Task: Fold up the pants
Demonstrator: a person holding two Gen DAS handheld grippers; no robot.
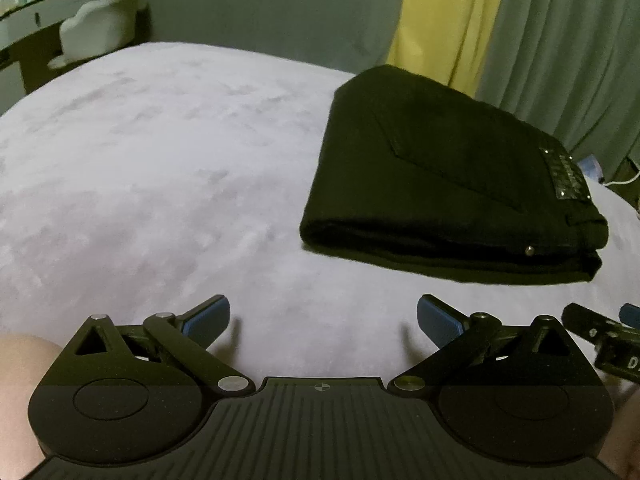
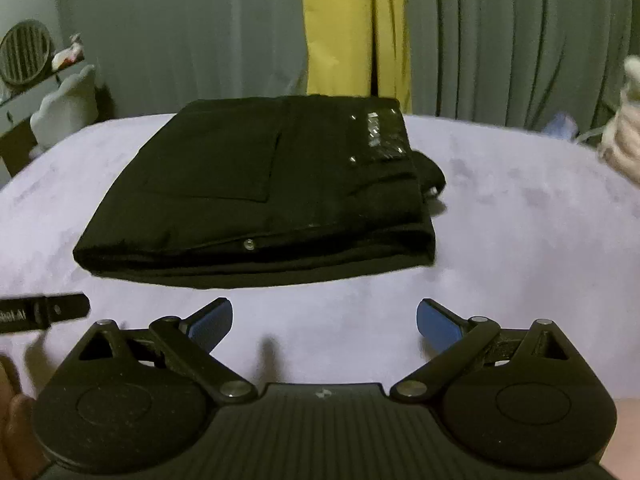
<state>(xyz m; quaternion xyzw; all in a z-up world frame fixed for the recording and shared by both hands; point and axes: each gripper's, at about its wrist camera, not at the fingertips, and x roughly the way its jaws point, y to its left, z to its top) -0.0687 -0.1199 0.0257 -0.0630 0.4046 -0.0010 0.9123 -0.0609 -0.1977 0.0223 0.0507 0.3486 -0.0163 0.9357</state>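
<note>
Left gripper and right gripper: jaws spread wide, empty. Black pants lie folded on the bed at 12 o'clock. Fold appears complete; withdraw without snagging the stack.

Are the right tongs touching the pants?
Apart. The right wrist view shows the right tongs open, with a strip of bare bedspread between their tips and the folded pants.
</note>
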